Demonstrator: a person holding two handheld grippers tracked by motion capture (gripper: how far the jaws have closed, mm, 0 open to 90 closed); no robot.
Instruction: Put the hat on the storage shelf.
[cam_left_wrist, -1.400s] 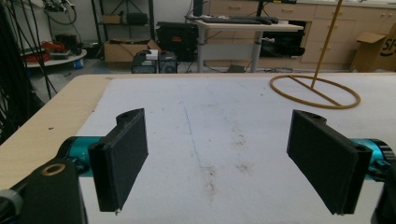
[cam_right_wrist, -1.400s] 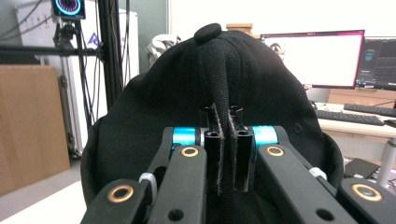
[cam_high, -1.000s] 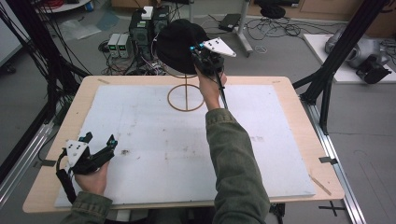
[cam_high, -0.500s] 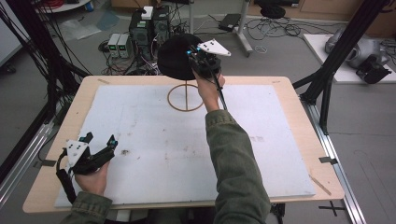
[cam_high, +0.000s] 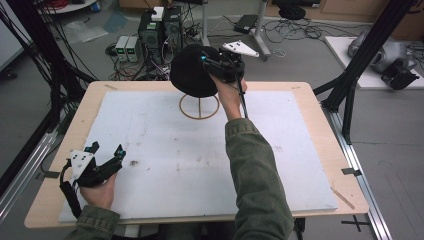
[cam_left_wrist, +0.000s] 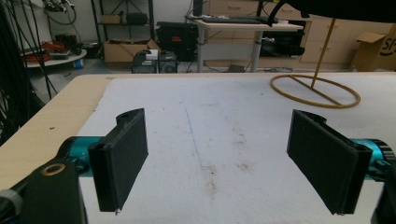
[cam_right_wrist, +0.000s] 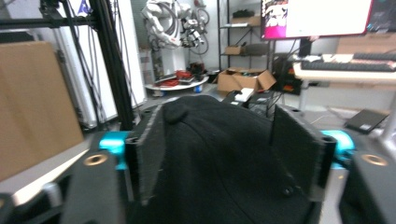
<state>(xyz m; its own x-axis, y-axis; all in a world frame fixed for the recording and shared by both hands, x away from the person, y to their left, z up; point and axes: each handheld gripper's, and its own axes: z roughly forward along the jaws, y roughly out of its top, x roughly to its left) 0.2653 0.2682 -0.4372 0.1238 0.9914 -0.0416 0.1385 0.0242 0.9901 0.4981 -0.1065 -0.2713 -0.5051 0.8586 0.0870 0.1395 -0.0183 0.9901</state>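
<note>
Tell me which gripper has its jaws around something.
The right gripper, up at the far edge of the table: its jaws straddle the black hat on the gold wire stand. The left gripper sits open over bare white mat.

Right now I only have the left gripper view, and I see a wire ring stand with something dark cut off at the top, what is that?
Observer: A black cap sitting on top of the stand, at the far side of the table.
Operator: Where is the right gripper?
Observer: The right gripper is raised at the cap's side; in its own view the jaws stand apart with the cap's crown between them.
Operator: Is it clamped on the cap?
Observer: It does not look so; the jaws look wide, one on each side of the crown.
Operator: And my left gripper?
Observer: The left gripper is open, low over the white mat near the table's front left corner.
</note>
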